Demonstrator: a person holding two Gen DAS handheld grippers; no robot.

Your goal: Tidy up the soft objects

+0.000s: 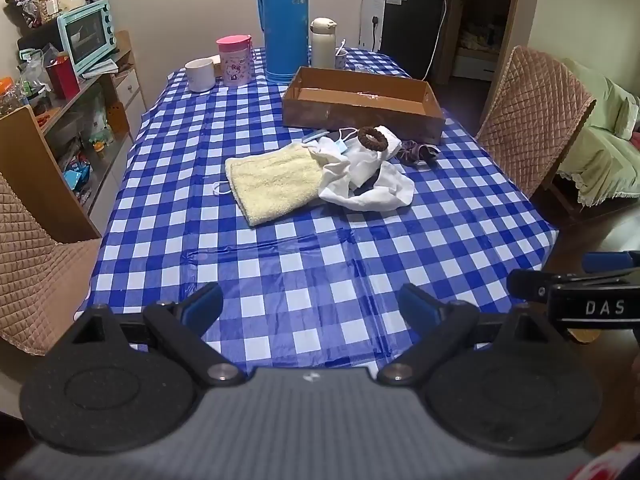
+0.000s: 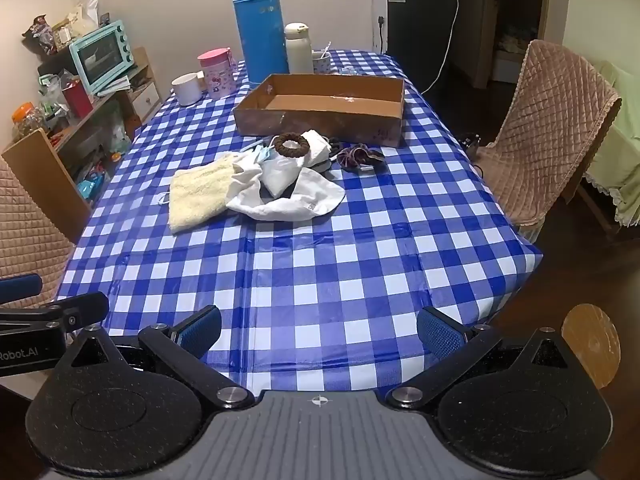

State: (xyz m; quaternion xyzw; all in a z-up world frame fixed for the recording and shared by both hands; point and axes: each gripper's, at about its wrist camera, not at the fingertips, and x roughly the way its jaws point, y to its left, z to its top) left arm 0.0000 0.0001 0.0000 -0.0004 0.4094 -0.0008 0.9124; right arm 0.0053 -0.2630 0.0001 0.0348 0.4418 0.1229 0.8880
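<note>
1. Cream-yellow towel (image 1: 274,179) lies flat on the blue-and-white checked tablecloth (image 1: 304,280), mid-table. Long axis runs diagonally: near corner toward the left edge, far end tucked under the white cloth.
2. White cloth bag (image 2: 296,196) is crumpled just right of the towel, overlapping it. No clear axis.
3. Brown braided hair ring (image 2: 291,145) sits on top of the white pile, lying nearly flat, hole facing up.
4. Light-blue face mask (image 1: 338,148) is partly buried in the pile; another mask's ear loop (image 1: 221,189) pokes out from the towel's left edge.
5. Dark purple scrunchie (image 2: 360,157) lies on the tablecloth right of the pile, just in front of the box.
6. Cardboard box (image 1: 360,109) is open-topped, behind the pile, long axis left-right across the table.
7. Writing: "DAS" on the right gripper's body in the left wrist view; "Robot.AI" on the left gripper's body in the right wrist view. Pink cup (image 2: 217,73) carries a cartoon cat print. Lettering on the blue thermos (image 1: 283,20) is too faint to read.
8. Left gripper (image 1: 310,308): jaws spread wide, nothing between them, angled down over the near table end, well apart from the pile.
9. Right gripper (image 2: 318,330): same, wide apart, empty, tilted down, beside the left one.
</note>
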